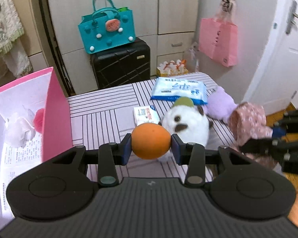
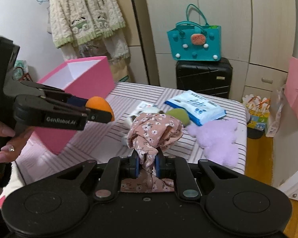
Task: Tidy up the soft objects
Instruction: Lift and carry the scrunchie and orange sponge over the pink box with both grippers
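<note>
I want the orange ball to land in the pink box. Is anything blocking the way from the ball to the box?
Nothing visible blocks it. The left gripper holds the orange ball up in the air, and the open pink box sits just to its left.

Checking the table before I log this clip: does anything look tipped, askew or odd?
Yes: the pink box is tilted, its near bottom corner off the striped table. The left gripper holds an orange ball and the right gripper a floral cloth. Nothing is spilled.

A home bedroom: wardrobe (image 2: pixel 198 19), suitcase (image 2: pixel 204 77), hung fleece jacket (image 2: pixel 83 13), striped bed cover (image 1: pixel 109 107).
</note>
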The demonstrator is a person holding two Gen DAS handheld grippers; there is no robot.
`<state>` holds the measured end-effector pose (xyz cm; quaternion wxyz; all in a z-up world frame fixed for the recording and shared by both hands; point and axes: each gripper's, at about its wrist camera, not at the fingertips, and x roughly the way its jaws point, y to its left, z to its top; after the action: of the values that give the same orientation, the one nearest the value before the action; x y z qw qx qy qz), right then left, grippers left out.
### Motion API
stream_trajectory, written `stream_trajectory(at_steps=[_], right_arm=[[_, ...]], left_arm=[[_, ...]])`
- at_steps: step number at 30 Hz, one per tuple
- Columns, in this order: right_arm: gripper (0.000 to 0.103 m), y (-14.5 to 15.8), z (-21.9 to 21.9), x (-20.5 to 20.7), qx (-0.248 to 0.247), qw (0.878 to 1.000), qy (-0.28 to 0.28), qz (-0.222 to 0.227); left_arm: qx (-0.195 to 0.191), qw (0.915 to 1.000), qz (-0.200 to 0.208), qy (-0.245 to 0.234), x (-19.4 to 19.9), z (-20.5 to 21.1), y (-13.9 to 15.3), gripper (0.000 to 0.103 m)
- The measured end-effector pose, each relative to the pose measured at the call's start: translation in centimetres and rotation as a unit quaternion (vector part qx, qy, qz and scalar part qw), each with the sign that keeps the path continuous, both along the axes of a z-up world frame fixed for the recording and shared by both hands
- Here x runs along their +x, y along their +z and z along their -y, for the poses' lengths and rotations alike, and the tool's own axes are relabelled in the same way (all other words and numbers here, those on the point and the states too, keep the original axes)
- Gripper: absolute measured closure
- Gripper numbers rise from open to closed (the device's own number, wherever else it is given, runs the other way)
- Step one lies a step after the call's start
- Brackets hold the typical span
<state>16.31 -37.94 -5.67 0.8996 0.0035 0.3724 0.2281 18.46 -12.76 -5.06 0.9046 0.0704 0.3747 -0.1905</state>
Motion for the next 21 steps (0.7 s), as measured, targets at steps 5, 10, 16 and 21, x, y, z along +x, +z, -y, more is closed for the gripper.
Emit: stream_trajectory(at_steps=[5, 10, 16, 21], right_arm=[[0.085, 1.0, -0.6, -1.3, 0.016, 1.000, 0.017, -0.007], [0.085, 1.3, -1.0, -2.0, 0.036, 0.999, 0.026, -0.018], [0.085, 1.7, -1.9, -2.6, 0.054, 0.997, 0.036, -0.039], [0.085, 2.3, -3.5, -3.3, 0.054, 0.996, 0.056, -0.053]], left_arm=[[0.012, 0.9986, -0.005, -0.052, -2.0, -1.1, 1.4, 0.063], [0.042, 0.9956, 0.003, -0.084, -3.7, -1.9, 2.7, 0.063], [0.028, 0.9927, -0.030, -0.113, -4.6, -3.6, 3.8, 0.063], [0.006, 0.9909, -0.064, -0.118, -5.5, -5.5, 3.6, 0.063]])
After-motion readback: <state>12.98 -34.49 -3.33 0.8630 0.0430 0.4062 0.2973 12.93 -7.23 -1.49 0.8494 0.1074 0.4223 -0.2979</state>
